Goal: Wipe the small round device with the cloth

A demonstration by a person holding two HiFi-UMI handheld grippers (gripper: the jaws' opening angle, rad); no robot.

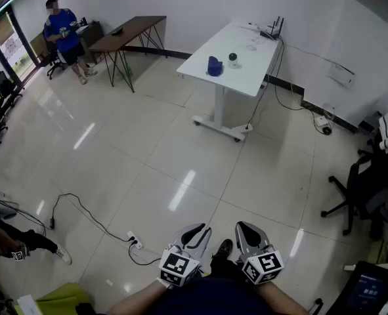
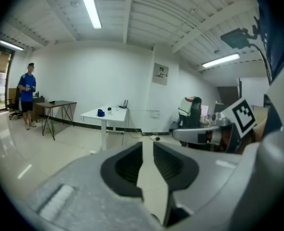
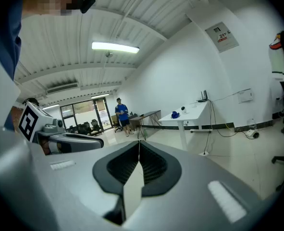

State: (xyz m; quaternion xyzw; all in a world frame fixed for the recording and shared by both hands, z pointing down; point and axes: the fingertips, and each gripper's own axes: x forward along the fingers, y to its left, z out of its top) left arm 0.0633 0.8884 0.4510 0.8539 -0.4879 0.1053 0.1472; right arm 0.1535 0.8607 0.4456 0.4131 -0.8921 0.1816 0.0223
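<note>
A blue cloth (image 1: 214, 66) and a small round device (image 1: 233, 59) sit side by side on a white table (image 1: 236, 38) far across the room. Both grippers are held close to the body, far from that table. My left gripper (image 1: 195, 231) has a narrow gap between its jaws with nothing in it. My right gripper (image 1: 244, 230) is shut and empty. The left gripper view shows the cloth (image 2: 100, 112) and device (image 2: 109, 109) small in the distance past the left gripper (image 2: 147, 146). The right gripper view shows the cloth (image 3: 175, 115) and device (image 3: 183, 109) beyond the right gripper (image 3: 139, 146).
A person in blue (image 1: 64, 35) stands by a dark table (image 1: 128, 35) at the back left. A power strip with cables (image 1: 133, 243) lies on the tiled floor near my feet. A black office chair (image 1: 367, 182) stands at the right. A router (image 1: 271, 31) sits on the white table's far end.
</note>
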